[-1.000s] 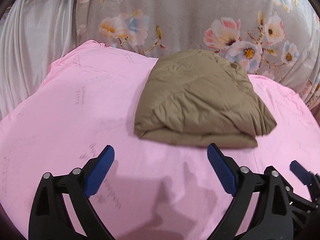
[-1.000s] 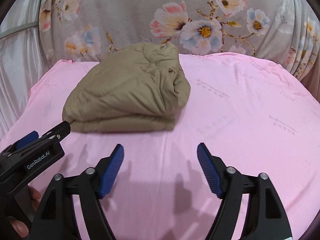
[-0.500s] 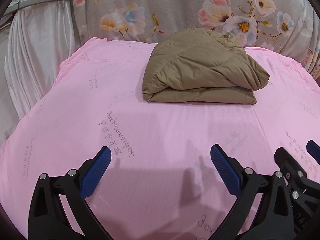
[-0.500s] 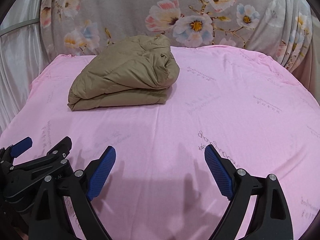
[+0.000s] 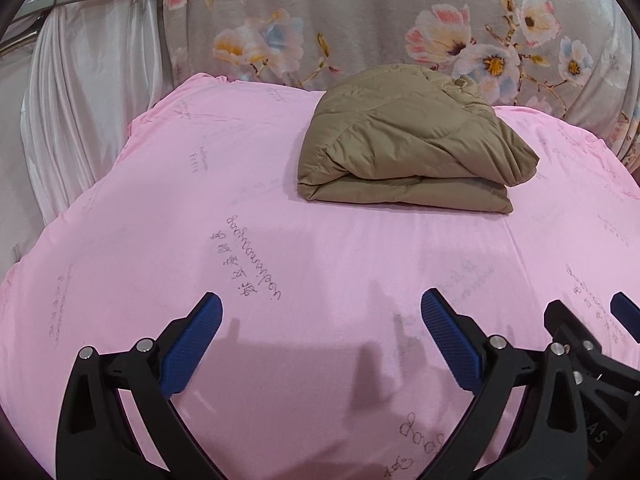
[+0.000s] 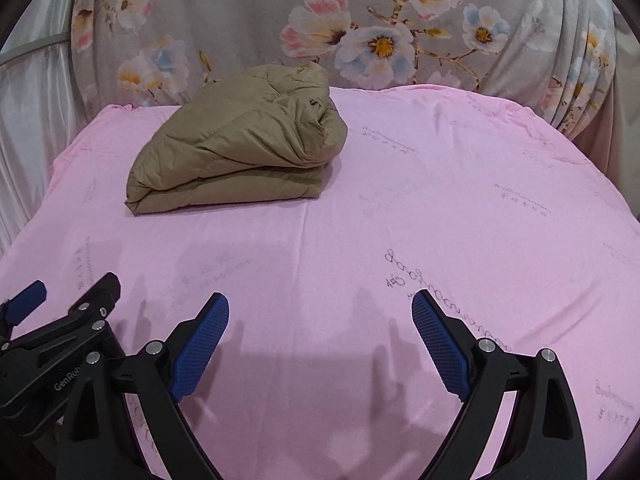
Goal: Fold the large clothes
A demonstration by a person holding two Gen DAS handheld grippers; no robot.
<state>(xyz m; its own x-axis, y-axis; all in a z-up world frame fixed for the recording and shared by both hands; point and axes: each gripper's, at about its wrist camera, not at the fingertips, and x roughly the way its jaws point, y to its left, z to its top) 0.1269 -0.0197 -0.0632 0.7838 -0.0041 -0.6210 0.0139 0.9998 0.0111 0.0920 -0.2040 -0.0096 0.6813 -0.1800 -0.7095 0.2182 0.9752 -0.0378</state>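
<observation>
Pink sheeting [image 5: 280, 208] printed with faint script covers the bed, backed by a floral grey drape [image 5: 360, 20] and white curtain [image 5: 88, 92] at the left edge. Toward the far edge the folded tan quilted jacket [image 5: 408, 140] lies flat, farther from both tools than a second ago. Both have drawn back: the left gripper [image 5: 322, 320] and right gripper [image 6: 320, 320] hover spread wide, holding nothing

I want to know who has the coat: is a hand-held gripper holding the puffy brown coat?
No, the folded puffy brown coat lies alone on the pink sheet, and the right hand-held gripper is open, well short of it.
</observation>
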